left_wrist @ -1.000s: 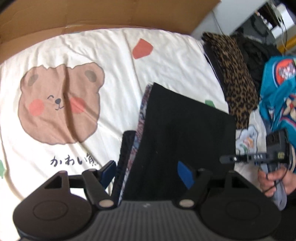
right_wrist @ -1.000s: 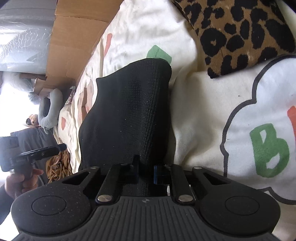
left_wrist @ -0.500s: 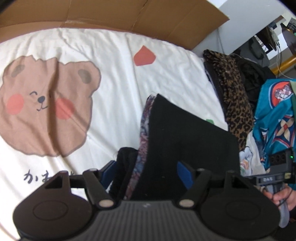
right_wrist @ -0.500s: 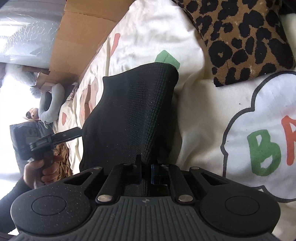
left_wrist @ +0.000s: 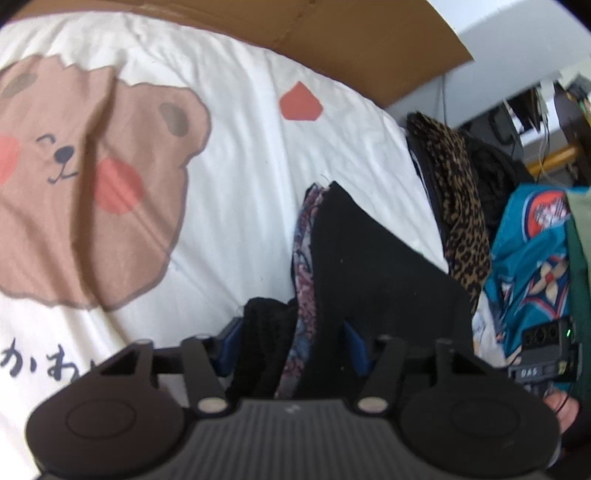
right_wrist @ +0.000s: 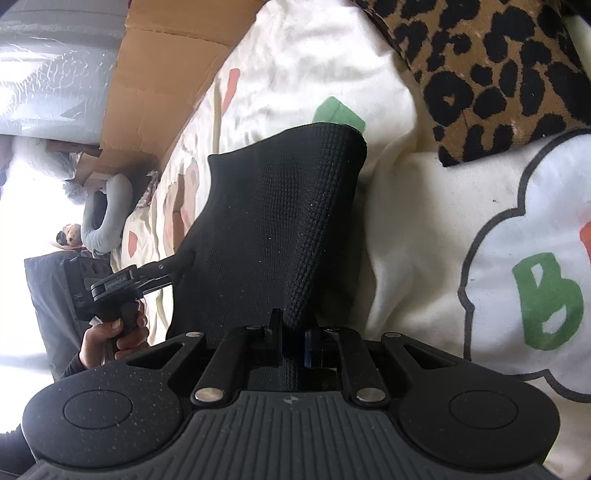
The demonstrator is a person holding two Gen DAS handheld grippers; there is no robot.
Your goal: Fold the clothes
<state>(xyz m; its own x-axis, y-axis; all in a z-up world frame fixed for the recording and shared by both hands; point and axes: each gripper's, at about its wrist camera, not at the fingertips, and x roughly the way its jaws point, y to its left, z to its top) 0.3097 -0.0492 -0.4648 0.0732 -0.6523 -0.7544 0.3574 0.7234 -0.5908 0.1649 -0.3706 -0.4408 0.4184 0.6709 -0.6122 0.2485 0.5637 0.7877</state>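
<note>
On the left of the left wrist view lies a white bed sheet [left_wrist: 236, 155] printed with a brown bear face [left_wrist: 85, 184] and a red patch [left_wrist: 300, 102]; a cardboard sheet [left_wrist: 332, 33] stands along its far edge. The left gripper [left_wrist: 290, 341] is closing, its blue-padded fingers [left_wrist: 229, 341] on either side of a bunched edge of the black knit garment [left_wrist: 373, 266], with a patterned purple layer [left_wrist: 304, 258] caught in the same bundle. The garment lies on the sheet, stretched between the two grippers. Right of it sit a leopard-print cloth [left_wrist: 458, 199] and a teal patterned fabric [left_wrist: 528, 258].

In the right wrist view, a hand [right_wrist: 110, 336] at the left holds the other gripper's handle. The right gripper [right_wrist: 293, 347] has its fingers nearly together, pinching the garment's near edge, though its jaws are easing apart. A cloud print with a green letter B [right_wrist: 546, 299] lies to the right.
</note>
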